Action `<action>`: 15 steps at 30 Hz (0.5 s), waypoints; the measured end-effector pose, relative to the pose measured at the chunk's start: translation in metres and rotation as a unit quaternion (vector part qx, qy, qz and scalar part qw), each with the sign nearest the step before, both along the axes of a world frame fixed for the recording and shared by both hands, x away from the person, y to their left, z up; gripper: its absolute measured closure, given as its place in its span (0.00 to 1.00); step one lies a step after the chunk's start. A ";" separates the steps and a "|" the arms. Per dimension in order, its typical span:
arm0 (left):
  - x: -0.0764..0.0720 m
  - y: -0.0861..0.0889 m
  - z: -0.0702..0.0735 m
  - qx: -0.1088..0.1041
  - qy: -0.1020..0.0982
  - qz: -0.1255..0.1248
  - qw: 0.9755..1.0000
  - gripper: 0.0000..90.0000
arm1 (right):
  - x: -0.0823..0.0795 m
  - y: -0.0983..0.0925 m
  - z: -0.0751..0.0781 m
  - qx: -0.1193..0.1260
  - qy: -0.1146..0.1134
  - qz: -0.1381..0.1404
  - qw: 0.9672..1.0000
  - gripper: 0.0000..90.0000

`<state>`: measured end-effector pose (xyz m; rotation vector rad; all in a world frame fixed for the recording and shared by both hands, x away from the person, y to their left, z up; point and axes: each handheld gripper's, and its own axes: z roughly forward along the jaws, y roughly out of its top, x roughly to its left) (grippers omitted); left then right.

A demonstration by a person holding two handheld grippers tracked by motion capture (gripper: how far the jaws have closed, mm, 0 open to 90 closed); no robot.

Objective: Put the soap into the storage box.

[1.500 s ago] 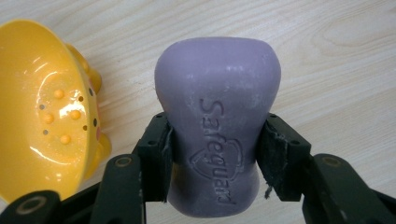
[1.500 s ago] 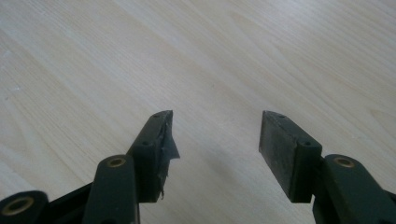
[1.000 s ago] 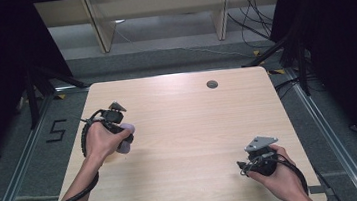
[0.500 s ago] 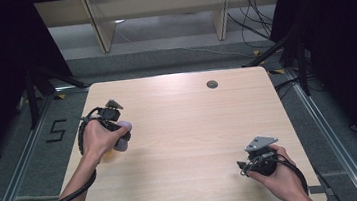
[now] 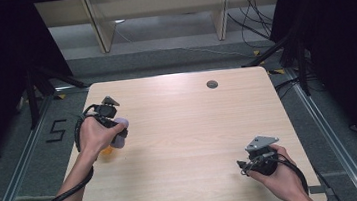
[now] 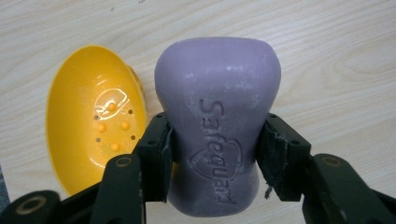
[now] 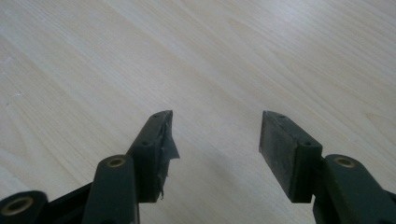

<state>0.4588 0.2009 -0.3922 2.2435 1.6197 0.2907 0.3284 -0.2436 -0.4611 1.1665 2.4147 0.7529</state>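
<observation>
A purple bar of soap (image 6: 217, 126), stamped "Safeguard", is pinched at its narrow waist between the two jaws of the left gripper (image 6: 215, 154), both pads pressing its sides. Just beside it, a yellow soap dish (image 6: 91, 126) with small drain holes lies on the wooden table (image 6: 336, 60). In the high view the soap (image 5: 120, 137) sits near the table's left edge, held by the left gripper (image 5: 114, 130). The right gripper (image 7: 215, 154) has its jaws spread apart with only bare table between them; it rests near the front right corner (image 5: 260, 159).
</observation>
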 end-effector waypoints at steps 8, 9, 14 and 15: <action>0.002 0.008 0.001 0.002 -0.002 0.002 1.000 0.55 | 0.000 0.000 0.000 0.000 0.000 0.000 1.000 0.50; 0.002 0.008 0.001 0.002 -0.002 0.002 1.000 0.55 | 0.000 0.000 0.000 0.000 0.000 0.000 1.000 0.50; 0.004 0.013 0.002 0.006 -0.006 0.009 1.000 0.55 | 0.000 0.000 0.000 0.000 -0.001 0.000 1.000 0.50; 0.004 0.013 0.002 0.007 -0.008 0.012 1.000 0.55 | 0.000 0.000 0.000 0.000 -0.001 0.000 1.000 0.50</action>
